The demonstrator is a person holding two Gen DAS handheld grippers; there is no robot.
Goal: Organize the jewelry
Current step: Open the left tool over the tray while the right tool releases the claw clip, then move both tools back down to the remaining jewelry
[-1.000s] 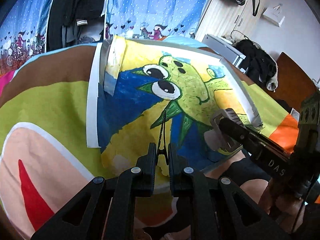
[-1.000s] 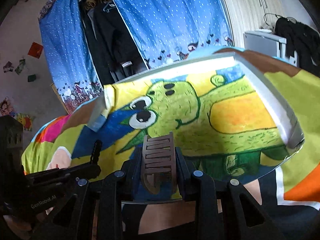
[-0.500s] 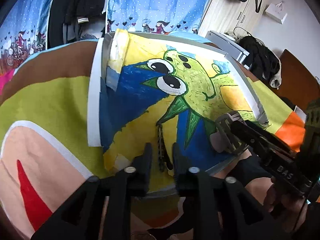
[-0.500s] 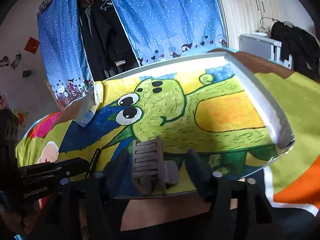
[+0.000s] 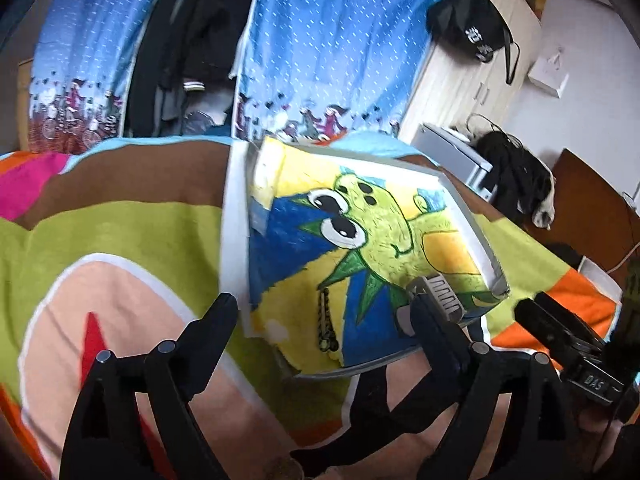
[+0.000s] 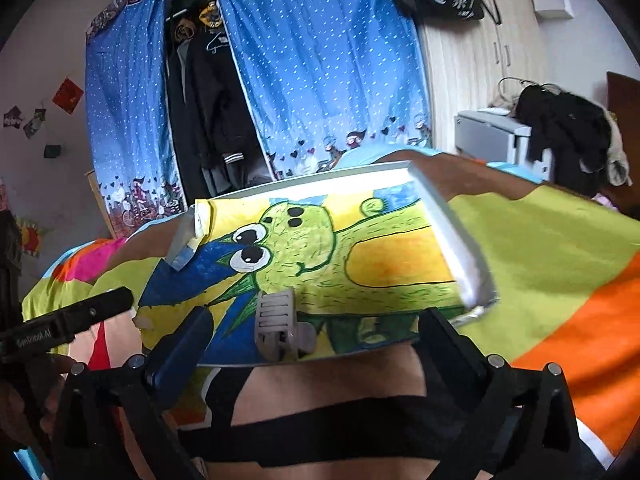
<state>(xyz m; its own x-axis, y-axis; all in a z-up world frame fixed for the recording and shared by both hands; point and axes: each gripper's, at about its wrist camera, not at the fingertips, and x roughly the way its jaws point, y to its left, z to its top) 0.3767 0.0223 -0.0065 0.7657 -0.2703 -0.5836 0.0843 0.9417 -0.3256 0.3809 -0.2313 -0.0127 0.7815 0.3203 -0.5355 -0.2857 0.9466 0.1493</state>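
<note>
My left gripper [image 5: 324,316] is wide open with nothing in it. My right gripper [image 6: 316,336] is wide open too. I think I opened them so the jewelry could stay down flat.

The thin black chain bracelet [image 5: 326,324] lies straight near the front edge of the shallow white tray with the green cartoon drawing inside [image 5: 236,216]. The grey plastic claw hair clip [image 6: 278,330] stands by the same front edge, closer to the right corner. The two things are apart, so they won't tangle.

The tray rests on the bright patterned blanket [image 5: 120,240].
</note>
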